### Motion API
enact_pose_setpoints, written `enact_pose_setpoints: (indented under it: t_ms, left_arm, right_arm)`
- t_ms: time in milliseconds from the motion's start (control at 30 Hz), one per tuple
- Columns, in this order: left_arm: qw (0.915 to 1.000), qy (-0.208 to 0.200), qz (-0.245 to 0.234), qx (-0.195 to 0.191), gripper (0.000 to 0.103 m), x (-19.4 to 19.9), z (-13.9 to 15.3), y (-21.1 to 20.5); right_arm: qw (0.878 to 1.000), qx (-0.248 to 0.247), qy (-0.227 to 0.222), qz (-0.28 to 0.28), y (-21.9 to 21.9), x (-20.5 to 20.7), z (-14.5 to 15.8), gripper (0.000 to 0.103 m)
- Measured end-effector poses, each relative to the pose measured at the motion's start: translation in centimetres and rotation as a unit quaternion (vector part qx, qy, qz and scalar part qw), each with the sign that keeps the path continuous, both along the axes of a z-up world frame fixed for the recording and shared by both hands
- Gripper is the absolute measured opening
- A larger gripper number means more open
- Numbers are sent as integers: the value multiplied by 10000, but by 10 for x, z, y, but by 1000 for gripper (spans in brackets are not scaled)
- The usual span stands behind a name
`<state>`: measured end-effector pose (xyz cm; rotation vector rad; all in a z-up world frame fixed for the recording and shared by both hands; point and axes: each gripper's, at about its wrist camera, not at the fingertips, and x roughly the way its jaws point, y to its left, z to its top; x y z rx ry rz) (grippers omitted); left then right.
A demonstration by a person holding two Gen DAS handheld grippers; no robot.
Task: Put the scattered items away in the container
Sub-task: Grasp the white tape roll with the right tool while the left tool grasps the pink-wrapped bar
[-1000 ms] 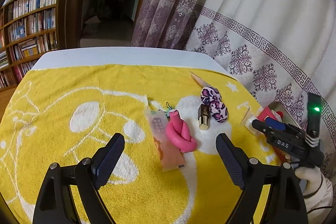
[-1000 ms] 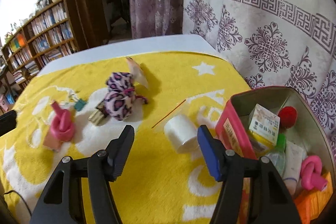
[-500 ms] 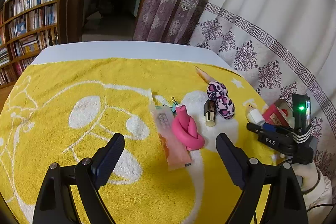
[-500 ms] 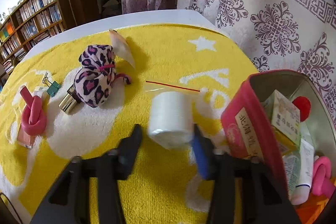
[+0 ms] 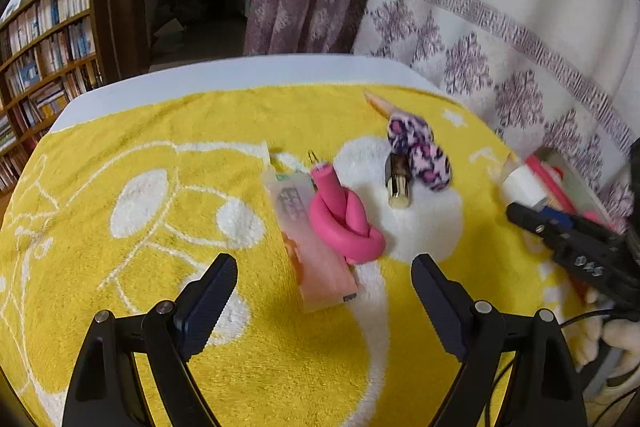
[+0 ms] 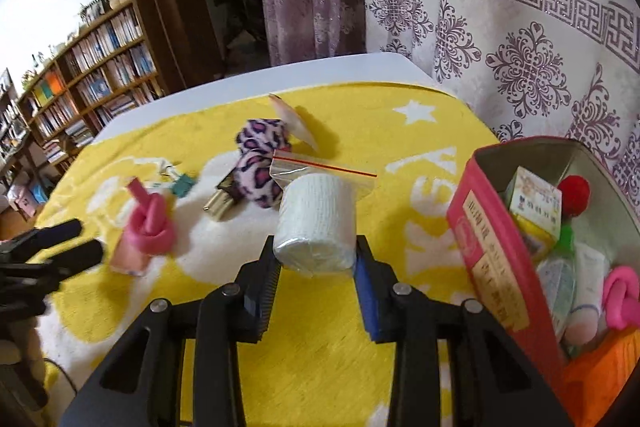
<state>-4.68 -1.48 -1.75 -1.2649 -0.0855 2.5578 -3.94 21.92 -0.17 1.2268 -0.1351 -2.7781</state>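
The right gripper (image 6: pixel 316 259) squeezes a white roll (image 6: pixel 317 223) in a clear zip bag, one pad on each side. Its jaws have just been closing, and now the roll sits tight between them. The roll is up off the yellow towel (image 6: pixel 320 327).

The red tin (image 6: pixel 486 247) stands open at about 3 o'clock from the roll. It already has a small box, a red ball and a pink foam knot inside.

To do this step well, keep the squeeze firm but soft, since the roll looks squishy. Lift the roll higher than the tin's rim, carry it over to 3 o'clock, and let go only when it is right above a free spot. Mind the loose bag flap; it could catch on the rim.

The left gripper (image 5: pixel 324 291) is wide open and holds nothing. A pink foam knot (image 5: pixel 344 219) on a flat packet (image 5: pixel 316 259) lies at 12 o'clock from it, waiting on the towel.
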Motion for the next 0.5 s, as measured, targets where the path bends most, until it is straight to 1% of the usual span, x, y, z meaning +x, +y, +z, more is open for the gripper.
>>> enact_pose_setpoints:
  t_ms: [133,267,367,500]
  left_arm:
    - [9995,-179,-43,-265,90,-7,-15,9]
    - [9983,-308,51,-495,90,-17,-27,9]
    - [9968,-389,303,-632,90,-29,-32,-5]
    - [9927,-454,989,-518,90,-40,-27,-39]
  right_arm:
    - [10000,-10,4,3,1,0,-3,39]
    - [9999,-62,9,80,0,1,-5,39]
    - [9999,-79,29,117,-1,2,-5,39]
    - [9998,-108,33,143,-1,2,-5,39]
